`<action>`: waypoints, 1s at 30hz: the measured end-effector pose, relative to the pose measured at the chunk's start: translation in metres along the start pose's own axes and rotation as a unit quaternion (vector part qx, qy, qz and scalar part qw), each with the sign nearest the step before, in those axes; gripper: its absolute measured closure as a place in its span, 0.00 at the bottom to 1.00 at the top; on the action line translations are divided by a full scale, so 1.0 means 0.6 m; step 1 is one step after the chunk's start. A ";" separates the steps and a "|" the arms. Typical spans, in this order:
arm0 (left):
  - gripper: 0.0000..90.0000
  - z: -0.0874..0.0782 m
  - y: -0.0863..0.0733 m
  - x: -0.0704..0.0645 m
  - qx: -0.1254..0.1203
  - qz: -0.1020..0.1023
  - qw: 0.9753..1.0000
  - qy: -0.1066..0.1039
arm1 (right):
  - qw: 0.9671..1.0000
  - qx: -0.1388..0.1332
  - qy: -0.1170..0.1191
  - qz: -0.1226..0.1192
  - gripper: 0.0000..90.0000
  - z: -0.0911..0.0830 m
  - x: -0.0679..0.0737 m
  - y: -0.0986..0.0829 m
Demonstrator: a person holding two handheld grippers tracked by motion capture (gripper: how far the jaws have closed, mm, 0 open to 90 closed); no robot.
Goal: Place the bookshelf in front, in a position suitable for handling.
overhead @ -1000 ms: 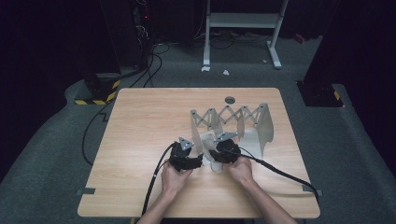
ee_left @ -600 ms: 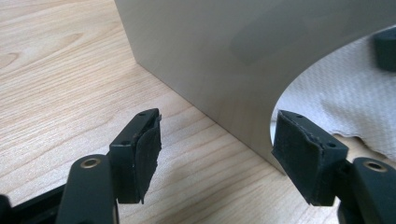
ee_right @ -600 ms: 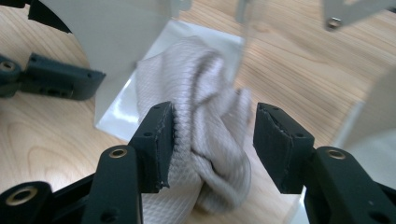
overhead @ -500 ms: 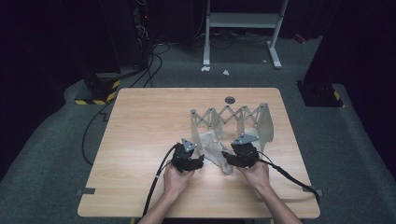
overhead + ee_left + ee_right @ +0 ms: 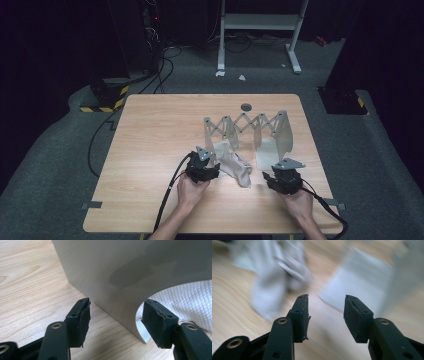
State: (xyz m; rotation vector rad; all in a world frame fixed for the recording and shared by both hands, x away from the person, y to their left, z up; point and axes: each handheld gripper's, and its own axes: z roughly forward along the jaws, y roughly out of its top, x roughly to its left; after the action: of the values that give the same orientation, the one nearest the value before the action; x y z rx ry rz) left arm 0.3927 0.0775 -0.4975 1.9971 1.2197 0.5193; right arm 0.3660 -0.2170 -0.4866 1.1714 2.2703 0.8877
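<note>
Sock (image 5: 234, 167) crumpled on worktop (image 5: 160, 130), just right of left claw (image 5: 207, 165), gaping empty; right claw (image 5: 280, 180) also spread, near folding rack (image 5: 245, 125).

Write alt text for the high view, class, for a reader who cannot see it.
A person's two hands each hold a hand-held gripper over a wooden table: the left hand-held gripper sits at a crumpled white cloth, the right hand-held gripper lies apart from it. Behind them stands a pale folding rack with a zigzag top.
</note>
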 end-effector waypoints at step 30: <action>0.77 -0.004 -0.007 0.009 0.016 0.002 1.000 -0.006 | 0.994 0.020 -0.077 0.070 0.88 0.069 -0.066 -0.006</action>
State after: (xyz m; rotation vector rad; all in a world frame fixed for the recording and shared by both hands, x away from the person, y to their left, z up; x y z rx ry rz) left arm 0.3909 0.0843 -0.4993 2.0278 1.2251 0.4925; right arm 0.4119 -0.2373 -0.5149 1.3810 2.1125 0.7769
